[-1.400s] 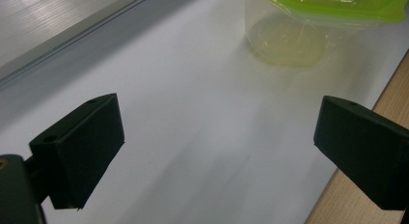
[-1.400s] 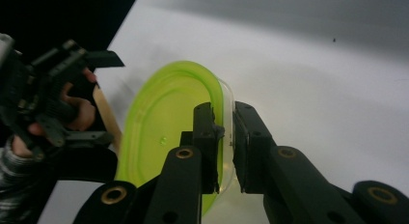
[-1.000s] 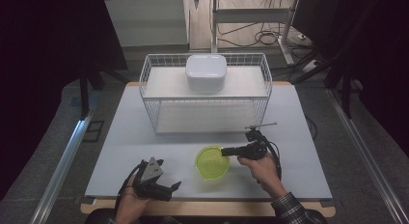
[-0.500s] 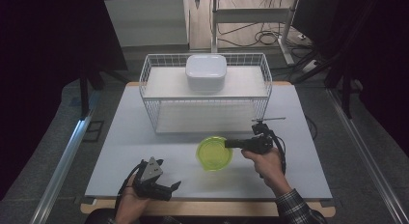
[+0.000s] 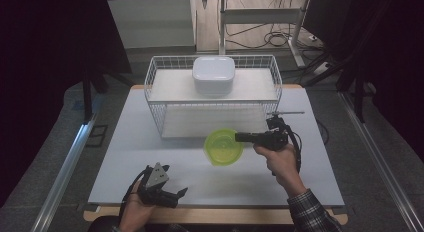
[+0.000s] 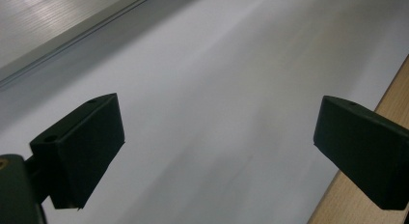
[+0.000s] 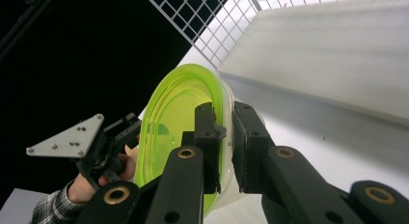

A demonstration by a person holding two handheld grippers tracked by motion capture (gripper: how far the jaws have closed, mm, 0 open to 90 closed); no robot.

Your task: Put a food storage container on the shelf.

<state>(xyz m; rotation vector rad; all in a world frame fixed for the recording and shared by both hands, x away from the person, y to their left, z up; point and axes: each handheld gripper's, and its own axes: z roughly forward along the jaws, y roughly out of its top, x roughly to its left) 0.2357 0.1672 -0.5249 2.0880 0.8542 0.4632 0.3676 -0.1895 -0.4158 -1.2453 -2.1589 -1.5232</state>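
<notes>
Dark curtains ring the room, and under the lights sits a pale grey bench (image 5: 150, 142) with a wooden lip along the near edge. Out at its far side stands a white wire basket (image 5: 155, 99), a shelf board across its top, and on that board a white lidded container (image 5: 214, 74), square with rounded corners. Down to the action: the right claw (image 5: 239, 137) has a lime-green bowl (image 5: 222, 148) by the rim, just in front of the basket's near wall, right of centre on the bench. From the right gripper view the two black jaws are pinched close on the bowl's (image 7: 169, 122) wall, one pad inside and one outside, and the bowl appears there on edge, its open side turned away to the left. From above it looks tilted, its mouth facing up and toward the person; whether its base touches the bench I cannot tell. Over on the near left, the left claw (image 5: 181, 193) hangs low by the bench's front edge, held in the hand, the grey three-cornered plate on top. Its own view shows the jaws spread wide, bare bench surface between them, and the wooden edge strip (image 6: 366, 204) at the right.
</notes>
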